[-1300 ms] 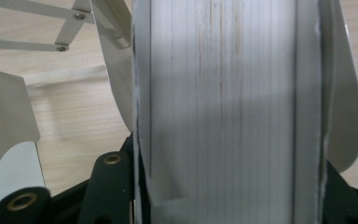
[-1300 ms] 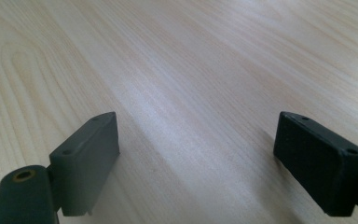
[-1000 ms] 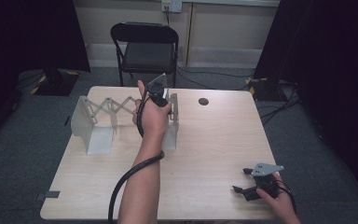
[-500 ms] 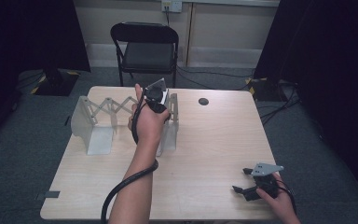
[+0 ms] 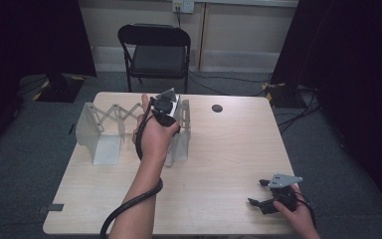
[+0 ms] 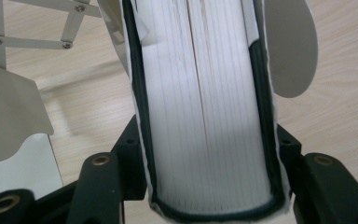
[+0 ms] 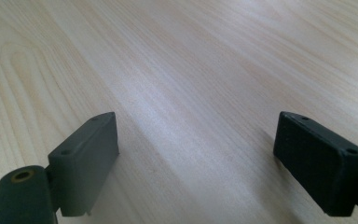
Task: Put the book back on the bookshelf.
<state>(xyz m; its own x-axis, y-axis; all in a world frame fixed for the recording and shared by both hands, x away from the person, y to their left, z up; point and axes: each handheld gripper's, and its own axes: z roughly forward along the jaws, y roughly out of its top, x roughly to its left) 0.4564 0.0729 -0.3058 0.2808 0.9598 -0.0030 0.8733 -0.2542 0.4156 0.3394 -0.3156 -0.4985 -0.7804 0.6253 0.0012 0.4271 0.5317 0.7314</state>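
A thick book [image 6: 205,116] with white page edges and dark covers stands between the plates of an expanding metal book rack [image 5: 99,134]. My left gripper [image 5: 165,110] reaches down over the rack's right end, its jaws against both covers [image 6: 207,140], so it is shut on the book. The rack's rounded end plate [image 6: 289,51] stands just right of the book, and the scissor links [image 6: 32,42] run off to the left. My right gripper [image 5: 257,192] rests near the table's front right corner, jaws wide apart [image 7: 198,149] over bare wood.
The light wooden table [image 5: 229,149] has a small dark round disc [image 5: 217,108] at its back right. A black folding chair [image 5: 156,50] stands behind the table. A black cable [image 5: 129,209] trails from my left gripper along the forearm.
My left hand has edged a little left and toward the near side with the book, and the forearm has swung left. The right gripper has stayed put.
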